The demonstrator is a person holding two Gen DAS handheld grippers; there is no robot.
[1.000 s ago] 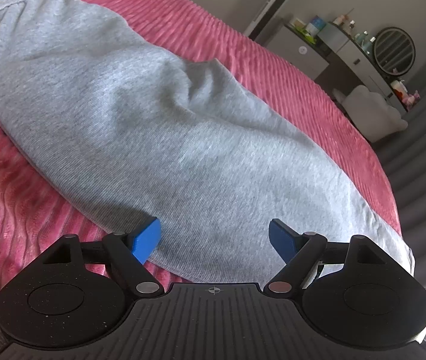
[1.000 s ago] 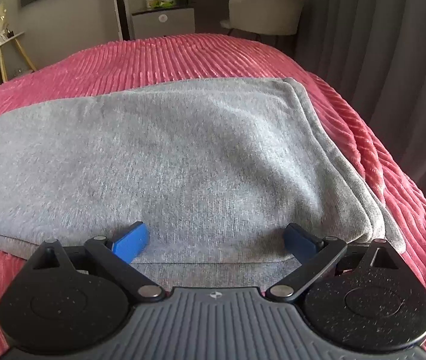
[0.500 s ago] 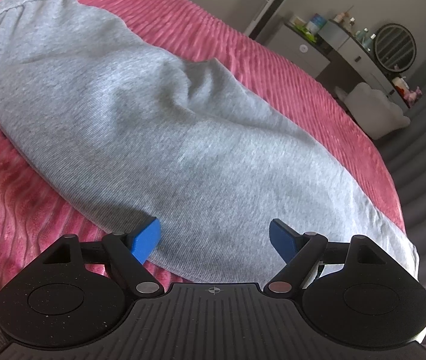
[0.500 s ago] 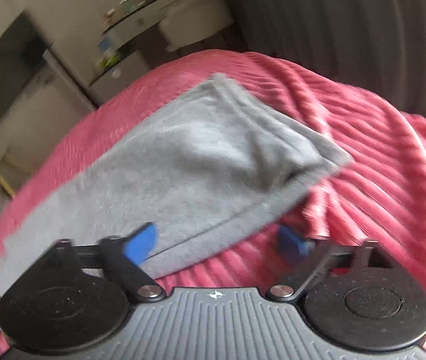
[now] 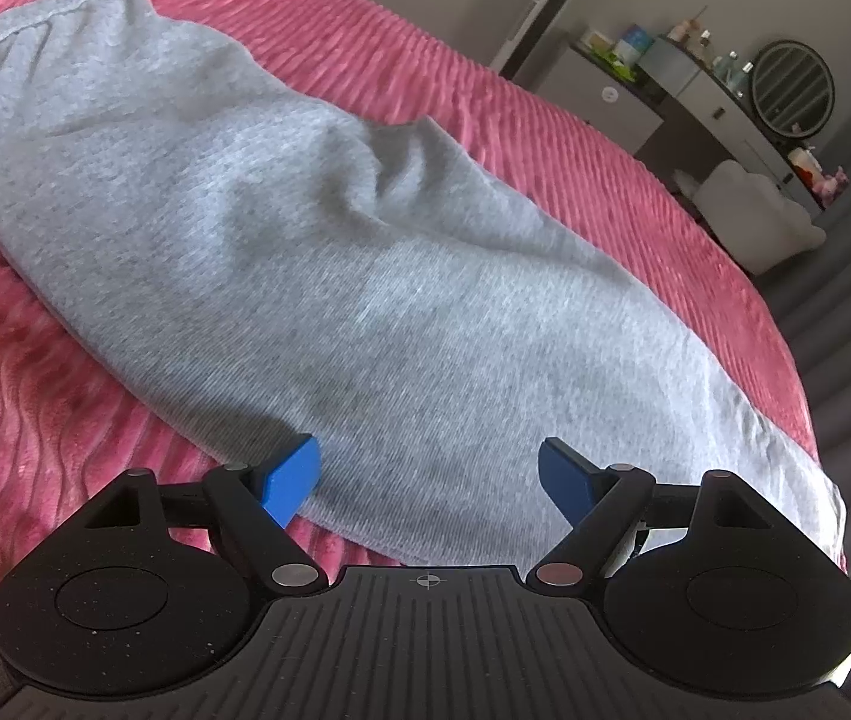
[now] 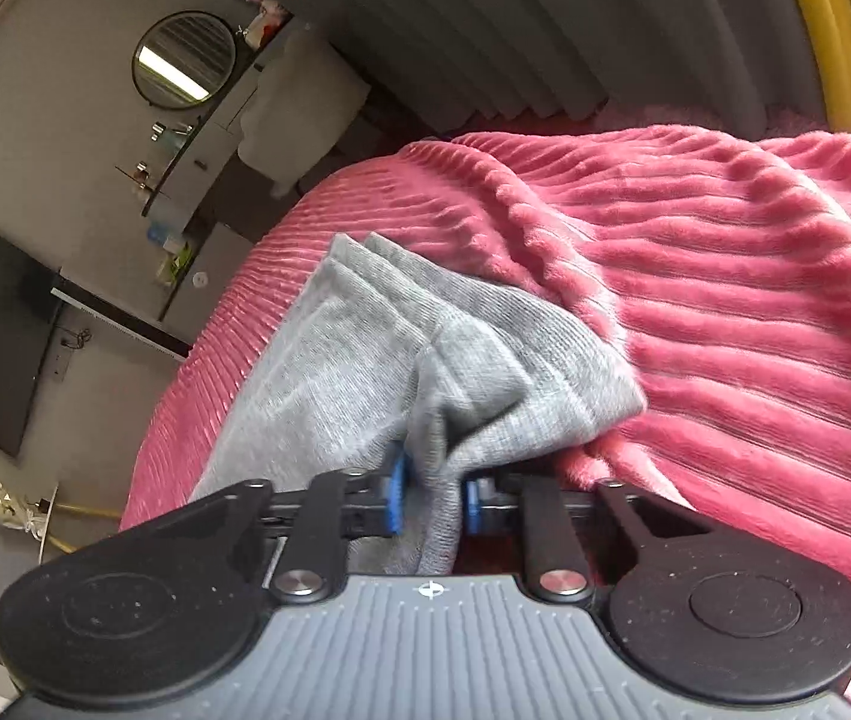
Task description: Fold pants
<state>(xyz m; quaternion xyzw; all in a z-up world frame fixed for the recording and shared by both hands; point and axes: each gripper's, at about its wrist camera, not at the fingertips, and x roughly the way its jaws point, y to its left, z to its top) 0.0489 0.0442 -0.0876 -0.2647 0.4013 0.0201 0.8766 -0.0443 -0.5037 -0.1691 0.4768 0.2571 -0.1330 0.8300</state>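
jaws first: our right gripper (image 6: 430, 501) is closing its blue pads (image 6: 394, 495) on a bunched corner of the leg hems, cloth pinched between them, while our left gripper (image 5: 430, 477) stands wide apart with nothing between its fingers, hovering just over the near edge of the cloth. beneath it all lies the ribbed pink plush bedspread (image 5: 59, 420), covering the whole bed. on it the grey knitted sweatpants (image 5: 305, 252) lie lengthwise, legs already stacked one on the other, gathered waistband (image 5: 35, 24) at the far left in the left wrist view and the layered hem ends (image 6: 365, 252) in the right wrist view. we judge we are at the second fold: the hem end is being taken so it can be carried over toward the waistband. next we need a firm hold through all layers, a lift clear of the bedspread, and likely the left gripper closing on the near edge or pressing mid-leg so the crease stays straight. the layers may slip apart if we pull early.
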